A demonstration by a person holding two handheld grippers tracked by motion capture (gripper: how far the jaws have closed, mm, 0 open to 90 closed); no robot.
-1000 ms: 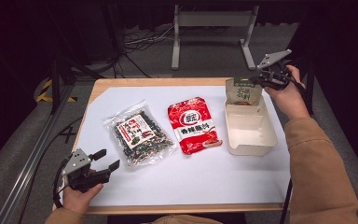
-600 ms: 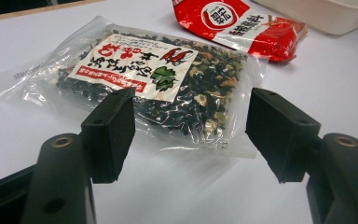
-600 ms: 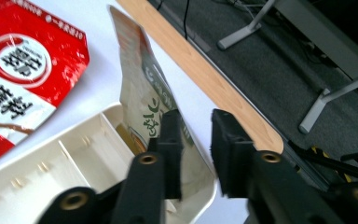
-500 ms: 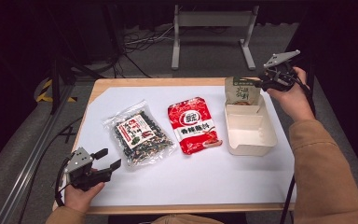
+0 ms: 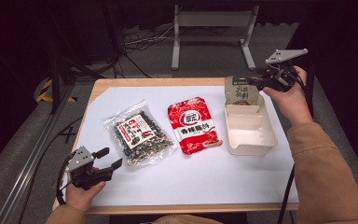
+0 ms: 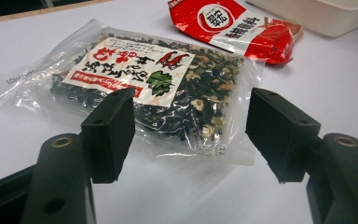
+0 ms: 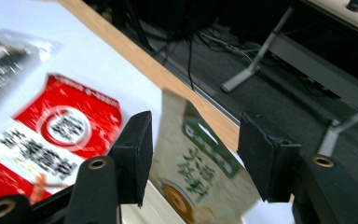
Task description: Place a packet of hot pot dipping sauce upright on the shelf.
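Note:
A clear bag of dark dried mix (image 5: 140, 133) lies left of centre on the white sheet, with a red sachet (image 5: 193, 125) beside it. A beige and green packet (image 5: 242, 92) stands at the far end of a white container (image 5: 251, 135). My right gripper (image 5: 257, 84) is open just right of that packet; in the right gripper view the packet (image 7: 200, 163) sits blurred between and beyond the open jaws (image 7: 193, 149). My left gripper (image 5: 111, 157) is open near the front left, pointing at the clear bag (image 6: 158, 84), jaws (image 6: 193, 116) apart and short of it.
A white sheet (image 5: 191, 177) covers the wooden table (image 5: 135, 82). Beyond the far edge is a metal stand (image 5: 212, 21) and cables on the floor. The red sachet (image 6: 233, 23) and the container (image 6: 326, 14) lie past the clear bag in the left gripper view.
The right gripper has shifted slightly right, beside the standing packet. The left gripper has crept a little toward the clear bag. The objects on the sheet have stayed put.

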